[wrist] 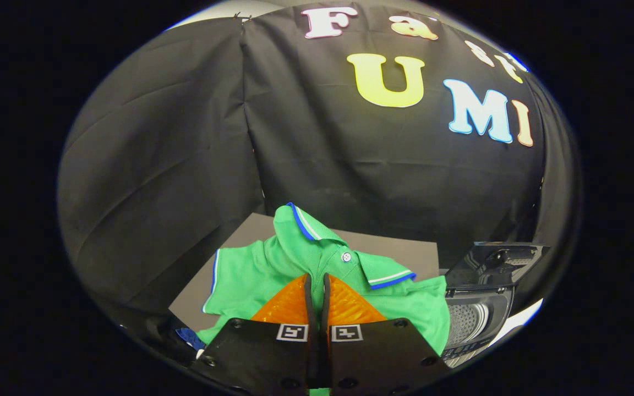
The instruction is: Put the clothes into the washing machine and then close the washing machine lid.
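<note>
A green polo shirt [273, 269] with blue and white trim on its collar and sleeves is bunched up right at my fingers, its collar standing up beyond them. My gripper [317, 283] is shut on the shirt, with a strip of green cloth showing in the narrow slit between the two fingers. The shirt spreads to both sides over a grey tabletop [399, 253]. Just right of the shirt stands the washing machine [474, 322], its perforated metal drum showing and its dark lid [501, 258] raised behind the opening.
Black cloth walls close the booth behind the table and on the left. A small piece of blue fabric [189, 336] lies low on the left, beside the gripper body. The shirt's right hem reaches the washing machine's rim.
</note>
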`<state>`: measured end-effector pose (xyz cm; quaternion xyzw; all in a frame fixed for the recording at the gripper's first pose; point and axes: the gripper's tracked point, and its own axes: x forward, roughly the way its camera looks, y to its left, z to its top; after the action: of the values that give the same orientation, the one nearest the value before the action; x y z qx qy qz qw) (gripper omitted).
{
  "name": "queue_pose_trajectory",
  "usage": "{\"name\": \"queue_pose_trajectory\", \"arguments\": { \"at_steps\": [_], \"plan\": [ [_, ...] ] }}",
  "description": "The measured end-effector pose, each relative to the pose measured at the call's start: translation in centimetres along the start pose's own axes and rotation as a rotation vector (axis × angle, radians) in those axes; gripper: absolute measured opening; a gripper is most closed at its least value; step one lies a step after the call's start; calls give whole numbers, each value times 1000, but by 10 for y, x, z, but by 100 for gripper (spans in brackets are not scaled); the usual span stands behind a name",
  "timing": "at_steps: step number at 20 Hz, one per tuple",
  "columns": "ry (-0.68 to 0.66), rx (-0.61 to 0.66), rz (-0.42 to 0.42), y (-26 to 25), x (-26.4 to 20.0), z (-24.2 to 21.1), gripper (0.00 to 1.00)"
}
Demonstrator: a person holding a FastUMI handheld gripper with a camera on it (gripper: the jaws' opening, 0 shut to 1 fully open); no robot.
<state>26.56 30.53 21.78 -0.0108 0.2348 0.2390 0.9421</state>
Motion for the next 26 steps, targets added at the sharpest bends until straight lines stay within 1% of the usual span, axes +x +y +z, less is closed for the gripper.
{"name": "queue_pose_trajectory", "arguments": {
  "at_steps": [3,6,9,14,20,26],
  "plan": [
    [-48,10,4,-4,-18,20,2],
    [-77,-6,-8,-13,-34,32,2],
    [-95,8,-22,-32,-46,35,2],
    [-165,28,-57,-74,-79,56,2],
    [-228,38,-97,-142,-120,70,2],
    [-219,63,-133,-225,-136,58,2]
  ]
}}
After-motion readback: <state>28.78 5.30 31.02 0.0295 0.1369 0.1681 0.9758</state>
